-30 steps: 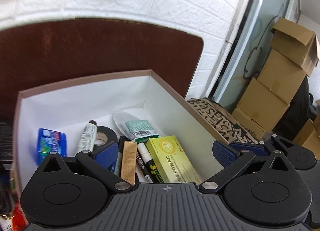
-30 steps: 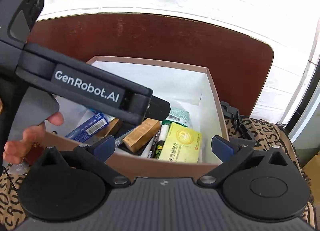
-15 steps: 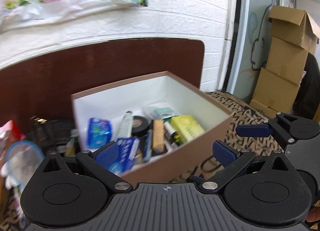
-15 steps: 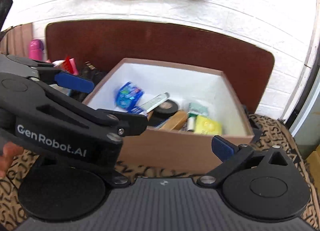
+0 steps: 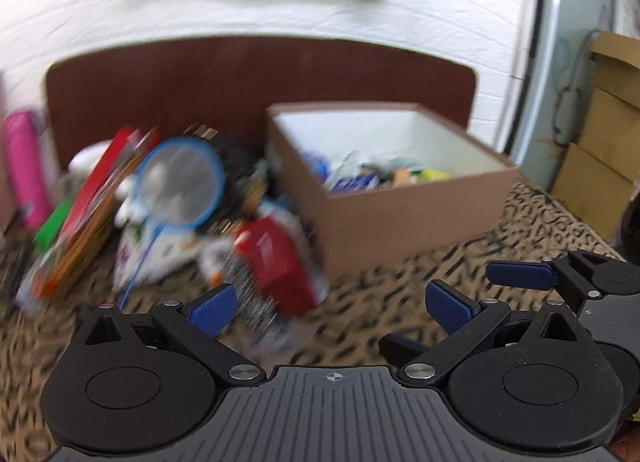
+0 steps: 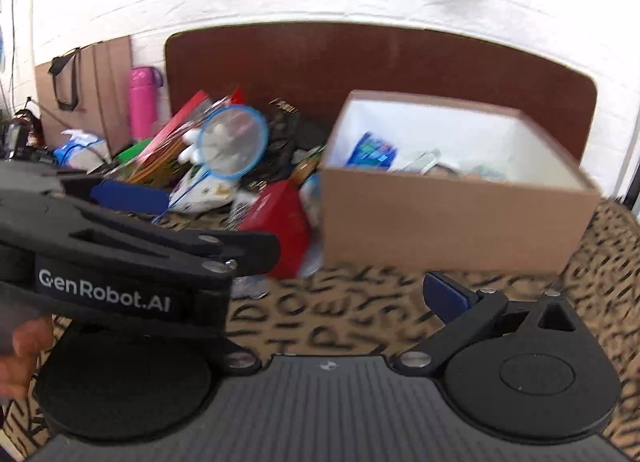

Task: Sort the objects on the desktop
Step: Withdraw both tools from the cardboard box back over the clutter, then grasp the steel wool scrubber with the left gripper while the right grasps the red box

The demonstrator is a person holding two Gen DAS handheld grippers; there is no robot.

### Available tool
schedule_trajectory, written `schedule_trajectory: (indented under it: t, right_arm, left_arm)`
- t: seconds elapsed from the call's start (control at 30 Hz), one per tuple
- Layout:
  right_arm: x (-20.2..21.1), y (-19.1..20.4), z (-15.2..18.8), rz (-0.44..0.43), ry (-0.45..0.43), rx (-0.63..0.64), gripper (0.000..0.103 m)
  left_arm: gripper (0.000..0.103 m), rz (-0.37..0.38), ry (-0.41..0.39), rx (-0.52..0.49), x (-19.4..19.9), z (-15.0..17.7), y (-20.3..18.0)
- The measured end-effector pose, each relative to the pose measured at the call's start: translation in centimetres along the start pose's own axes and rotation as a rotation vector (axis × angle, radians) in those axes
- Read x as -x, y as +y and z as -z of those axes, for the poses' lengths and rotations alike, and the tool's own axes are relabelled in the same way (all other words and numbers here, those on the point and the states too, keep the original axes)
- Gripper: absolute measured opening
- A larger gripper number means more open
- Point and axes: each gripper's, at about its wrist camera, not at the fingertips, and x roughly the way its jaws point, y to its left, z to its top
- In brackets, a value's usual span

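Observation:
A brown cardboard box (image 5: 400,217) with a white inside stands on the patterned cloth and holds several small packets and tubes. In the left wrist view, blurred by motion, my left gripper (image 5: 330,308) is open and empty, low over the cloth in front of a red packet (image 5: 276,262). In the right wrist view my right gripper (image 6: 328,298) is open in front of the box (image 6: 452,221), also empty. Its left finger is hidden behind my left gripper (image 6: 200,221), which crosses that view. One blue pad of the right gripper (image 5: 520,276) shows at the right edge.
Left of the box lies a pile: a blue-rimmed round net (image 6: 234,141), red and orange packets (image 6: 180,133), a white pouch (image 6: 204,189) and dark items. A pink bottle (image 6: 142,101) stands by the wall. A brown board (image 6: 400,61) backs the table. Cardboard cartons (image 5: 608,133) stand at the right.
Both grippers have drawn back from over the box to low over the cloth in front of it. The left view has swung left, bringing the pile into sight. Both stayed open.

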Motion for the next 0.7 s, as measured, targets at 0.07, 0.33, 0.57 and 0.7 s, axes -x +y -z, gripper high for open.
schedule_trajectory:
  t: [0.07, 0.33, 0.57, 0.7]
  right_arm:
    - [-0.4, 1.4, 1.0, -0.002, 0.006, 0.012, 0.102]
    - [-2.0, 4.9, 3.4, -0.068, 0.016, 0.022, 0.102]
    - [-3.4, 5.1, 3.1, -0.050, -0.007, 0.017, 0.102]
    - [-4.3, 4.8, 2.4, -0.033, -0.025, 0.006, 0.102]
  left_arm:
    - [0.103, -0.001, 0.022, 0.038, 0.5, 1.8, 1.5]
    - [0.103, -0.002, 0.064, 0.133, 0.6, 5.3, 5.6]
    - [0.103, 0.000, 0.057, 0.122, -0.5, 4.4, 6.8]
    - [0.101, 0.011, 0.040, 0.115, -1.4, 2.9, 7.5]
